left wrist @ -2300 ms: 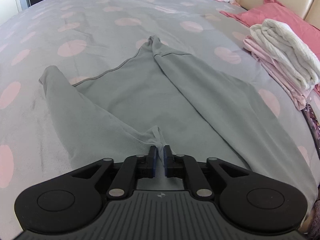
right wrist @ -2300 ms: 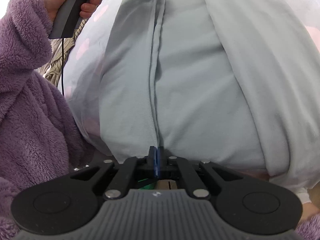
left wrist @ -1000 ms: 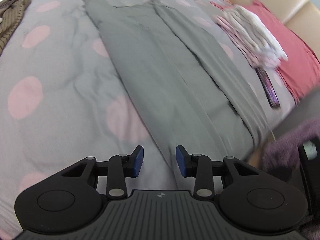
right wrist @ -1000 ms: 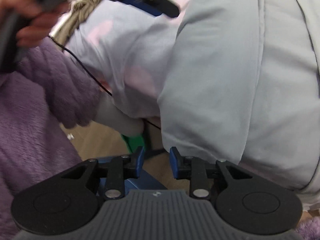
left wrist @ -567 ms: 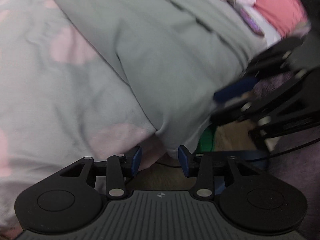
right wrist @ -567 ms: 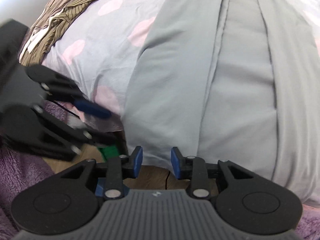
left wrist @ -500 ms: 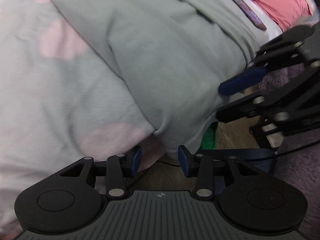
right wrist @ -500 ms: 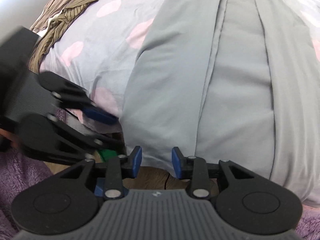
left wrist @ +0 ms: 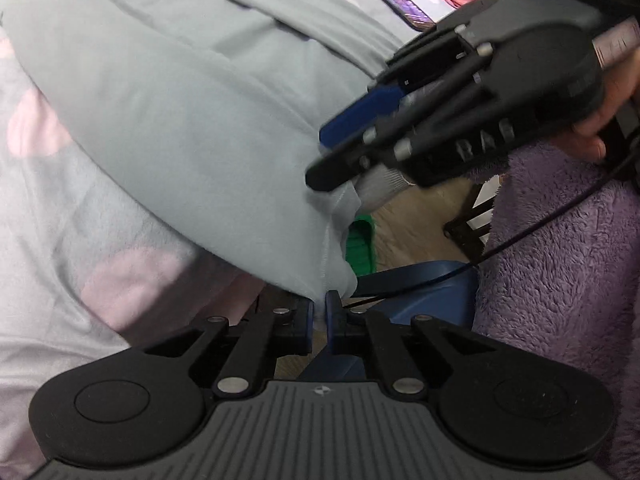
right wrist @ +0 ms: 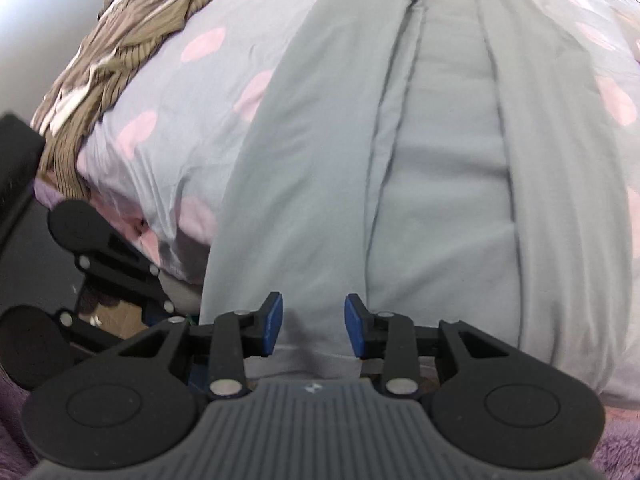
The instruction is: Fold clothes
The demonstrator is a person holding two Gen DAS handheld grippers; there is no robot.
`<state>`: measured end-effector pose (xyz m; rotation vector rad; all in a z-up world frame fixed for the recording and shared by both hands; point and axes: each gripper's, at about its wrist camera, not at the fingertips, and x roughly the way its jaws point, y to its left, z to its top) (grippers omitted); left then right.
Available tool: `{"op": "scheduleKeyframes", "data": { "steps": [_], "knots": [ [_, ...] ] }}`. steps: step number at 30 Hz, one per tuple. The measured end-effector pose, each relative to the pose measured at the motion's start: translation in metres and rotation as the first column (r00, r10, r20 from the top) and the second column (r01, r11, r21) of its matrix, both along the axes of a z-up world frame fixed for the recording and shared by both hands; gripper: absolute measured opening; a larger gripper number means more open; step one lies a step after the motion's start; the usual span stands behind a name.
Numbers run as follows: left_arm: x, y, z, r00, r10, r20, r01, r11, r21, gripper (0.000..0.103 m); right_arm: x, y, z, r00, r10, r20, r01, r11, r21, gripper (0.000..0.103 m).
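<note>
Grey sweatpants (left wrist: 192, 128) lie lengthwise on the spotted bed (left wrist: 48, 216), hem end hanging over its edge. Left claw (left wrist: 319, 316) has just closed, pinching 1 hem corner. Right claw (right wrist: 314, 330) approx. half open astride the hem, unclamped, prob. to lift both corners for folding.
</note>
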<state>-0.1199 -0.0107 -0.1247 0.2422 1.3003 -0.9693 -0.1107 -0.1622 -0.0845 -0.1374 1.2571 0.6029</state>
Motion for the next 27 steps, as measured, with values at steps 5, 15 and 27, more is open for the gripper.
{"op": "scheduleKeyframes", "data": {
  "steps": [5, 15, 27],
  "knots": [
    [0.005, 0.004, -0.013, 0.994, 0.027, -0.108, -0.019, 0.997, 0.073, 0.009, 0.003, 0.003, -0.018, 0.998, 0.019, -0.055, -0.023, 0.997, -0.074, 0.037],
    [0.041, 0.033, 0.041, 0.988, 0.152, -0.024, -0.153, 0.988, -0.037, 0.032, 0.016, -0.025, 0.012, 0.998, -0.049, -0.037, 0.049, 0.999, 0.001, 0.039],
    [0.11, -0.031, 0.073, 0.988, 0.137, 0.072, -0.133, 0.989, -0.061, 0.032, 0.046, -0.109, 0.041, 0.998, -0.059, 0.037, 0.064, 0.989, -0.13, 0.039]
  ]
}}
